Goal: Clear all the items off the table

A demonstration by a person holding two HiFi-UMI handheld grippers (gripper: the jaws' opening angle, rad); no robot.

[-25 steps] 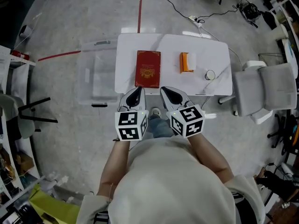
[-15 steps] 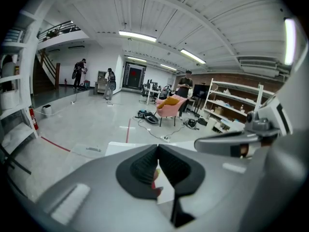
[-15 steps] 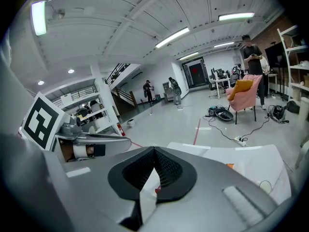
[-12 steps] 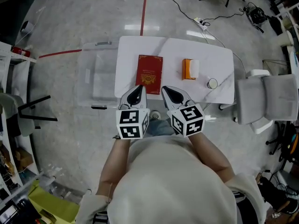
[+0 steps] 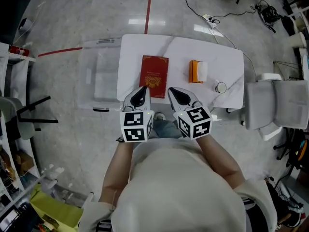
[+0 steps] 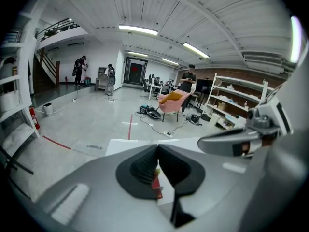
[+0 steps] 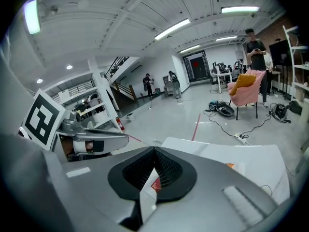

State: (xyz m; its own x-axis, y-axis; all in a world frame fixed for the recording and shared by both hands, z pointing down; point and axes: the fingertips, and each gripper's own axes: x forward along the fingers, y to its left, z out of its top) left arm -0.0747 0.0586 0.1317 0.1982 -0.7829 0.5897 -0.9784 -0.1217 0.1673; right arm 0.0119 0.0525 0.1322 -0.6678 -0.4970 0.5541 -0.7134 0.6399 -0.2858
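Note:
On the white table (image 5: pixel 227 52) lie a dark red book (image 5: pixel 154 72), an orange and white box (image 5: pixel 197 71) and a small round tape roll (image 5: pixel 220 87). My left gripper (image 5: pixel 143 89) hangs shut over the table's near edge, just short of the book's near end. My right gripper (image 5: pixel 172 91) is shut beside it, nothing in either. In the left gripper view the left gripper (image 6: pixel 156 148) has its jaws together, with a sliver of red book (image 6: pixel 156 185) below. The right gripper (image 7: pixel 154 151) looks the same in its own view, the red book (image 7: pixel 154 184) showing beneath.
A clear plastic bin (image 5: pixel 99 74) stands on the floor against the table's left side. A grey office chair (image 5: pixel 277 103) sits right of the table. A black stool (image 5: pixel 31 115) is at far left. Cables (image 5: pixel 219 16) run across the floor beyond the table.
The head view has shifted slightly, so the table sits a little lower and to the right in frame. Both grippers stay shut in the same place by the near edge.

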